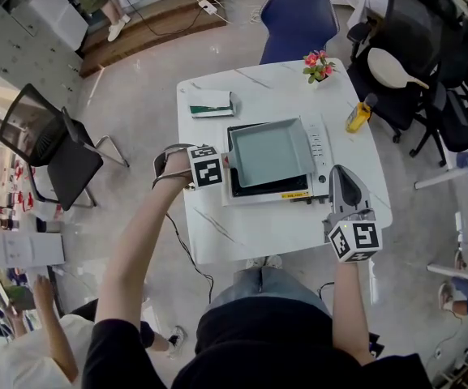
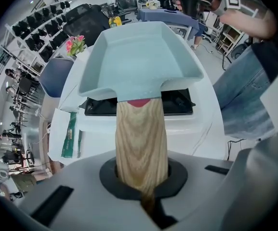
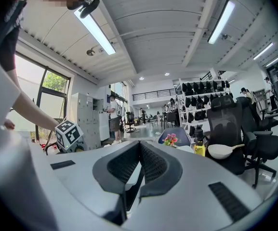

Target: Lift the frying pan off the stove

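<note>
A square pale blue frying pan point(image 1: 270, 152) rests on the white stove point(image 1: 319, 148) in the middle of the white table. Its light wooden handle point(image 2: 141, 138) points to the table's left side and runs straight into my left gripper point(image 1: 222, 167), which is shut on it. In the left gripper view the pan point(image 2: 139, 57) sits level over the black cooktop point(image 2: 177, 102). My right gripper point(image 1: 341, 183) hovers at the stove's right front corner. Its jaws are pressed together with nothing between them, seen up close in the right gripper view point(image 3: 139, 165).
On the table lie a green and white packet point(image 1: 211, 104), a small flower pot point(image 1: 319, 66) and a yellow bottle point(image 1: 357, 116). A blue chair point(image 1: 298, 19) stands behind the table, black office chairs point(image 1: 416, 31) to its right, and a folding chair point(image 1: 51, 148) to its left.
</note>
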A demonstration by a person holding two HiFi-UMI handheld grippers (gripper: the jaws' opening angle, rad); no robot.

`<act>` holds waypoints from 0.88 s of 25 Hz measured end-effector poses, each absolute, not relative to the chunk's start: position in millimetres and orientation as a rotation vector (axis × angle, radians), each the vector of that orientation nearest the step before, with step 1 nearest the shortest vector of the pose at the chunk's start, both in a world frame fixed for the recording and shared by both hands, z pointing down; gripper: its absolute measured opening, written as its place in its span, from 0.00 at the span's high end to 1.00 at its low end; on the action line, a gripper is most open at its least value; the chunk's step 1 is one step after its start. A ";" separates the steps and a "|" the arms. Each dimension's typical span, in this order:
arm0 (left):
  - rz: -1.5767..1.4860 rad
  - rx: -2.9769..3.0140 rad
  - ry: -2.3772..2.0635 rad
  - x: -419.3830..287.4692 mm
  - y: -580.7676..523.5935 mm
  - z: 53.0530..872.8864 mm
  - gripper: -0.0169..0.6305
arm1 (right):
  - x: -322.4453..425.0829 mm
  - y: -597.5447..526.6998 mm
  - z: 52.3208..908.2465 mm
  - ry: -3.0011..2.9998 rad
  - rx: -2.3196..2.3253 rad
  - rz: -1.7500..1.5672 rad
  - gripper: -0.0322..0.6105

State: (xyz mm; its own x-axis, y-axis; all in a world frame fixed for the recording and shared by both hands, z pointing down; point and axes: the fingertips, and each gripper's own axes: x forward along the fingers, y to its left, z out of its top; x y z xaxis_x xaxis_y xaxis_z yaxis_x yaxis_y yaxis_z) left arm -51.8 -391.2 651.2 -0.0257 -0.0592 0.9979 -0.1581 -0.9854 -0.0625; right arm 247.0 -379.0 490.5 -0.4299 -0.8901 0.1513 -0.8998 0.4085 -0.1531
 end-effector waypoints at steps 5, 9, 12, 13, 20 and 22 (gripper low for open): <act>2.164 2.185 -0.268 -47.6 -386.8 646.2 0.95 | 254.6 -376.8 488.8 -2.594 1.673 0.322 0.95; 2.093 2.257 -0.327 -39.4 -384.2 638.0 0.95 | 260.4 -374.1 484.9 -2.589 1.682 0.308 0.95; 2.011 2.317 -0.402 -31.2 -384.9 629.0 0.95 | 269.5 -370.8 486.0 -2.557 1.711 0.299 0.95; 1.976 2.339 -0.432 -28.2 -385.2 625.1 0.95 | 272.1 -369.6 484.5 -2.549 1.724 0.298 0.95; 1.633 2.531 -0.722 -6.9 -389.1 584.9 0.95 | 280.5 -360.5 473.1 -2.546 1.782 0.279 0.95; 1.520 2.582 -0.810 -0.8 -389.5 570.9 0.95 | 280.8 -357.5 471.4 -2.548 1.784 0.275 0.95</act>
State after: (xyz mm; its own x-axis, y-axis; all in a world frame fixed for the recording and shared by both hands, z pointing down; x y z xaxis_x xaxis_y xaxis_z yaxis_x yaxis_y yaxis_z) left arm -0.8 -389.5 570.9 0.3845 -0.4155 0.8243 -0.4526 -0.8632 -0.2239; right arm 280.8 -357.5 471.4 -0.3471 -0.9306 0.1163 -0.9340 0.3318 -0.1327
